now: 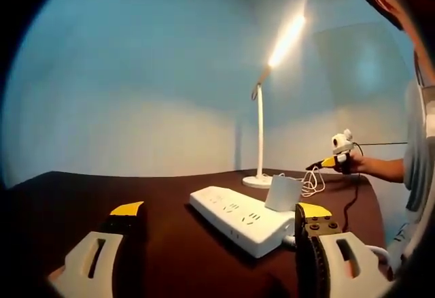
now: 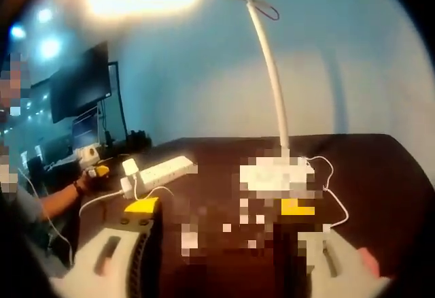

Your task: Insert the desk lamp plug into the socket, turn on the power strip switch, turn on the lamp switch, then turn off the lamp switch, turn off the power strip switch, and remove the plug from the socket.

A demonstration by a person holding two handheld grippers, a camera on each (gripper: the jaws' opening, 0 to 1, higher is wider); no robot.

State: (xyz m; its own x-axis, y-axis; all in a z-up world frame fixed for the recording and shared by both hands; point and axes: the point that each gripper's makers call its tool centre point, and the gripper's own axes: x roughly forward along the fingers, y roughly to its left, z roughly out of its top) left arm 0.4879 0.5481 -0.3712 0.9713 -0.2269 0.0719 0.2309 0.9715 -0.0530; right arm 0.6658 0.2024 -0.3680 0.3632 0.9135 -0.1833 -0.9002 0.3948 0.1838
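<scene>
The white desk lamp (image 1: 259, 135) stands at the far side of the dark table with its head (image 1: 285, 39) lit. A white power strip (image 1: 234, 215) lies ahead of my left gripper (image 1: 221, 209), which is open with nothing between its jaws. The white plug (image 1: 283, 192) sits in the strip's far end. In the right gripper view the lamp base (image 2: 275, 172) lies just beyond my open right gripper (image 2: 219, 206), under the stem (image 2: 272, 73). The power strip (image 2: 163, 170) and plug (image 2: 130, 167) are farther left there. My right gripper (image 1: 329, 162) also appears beside the lamp base (image 1: 257, 181).
The lamp's white cable (image 1: 312, 182) loops on the dark table (image 1: 81, 196) between base and strip. A person's arm (image 1: 384, 169) reaches in from the right. A dark monitor (image 2: 81, 84) stands behind the table at the left. My left gripper (image 2: 95, 172) shows near the strip.
</scene>
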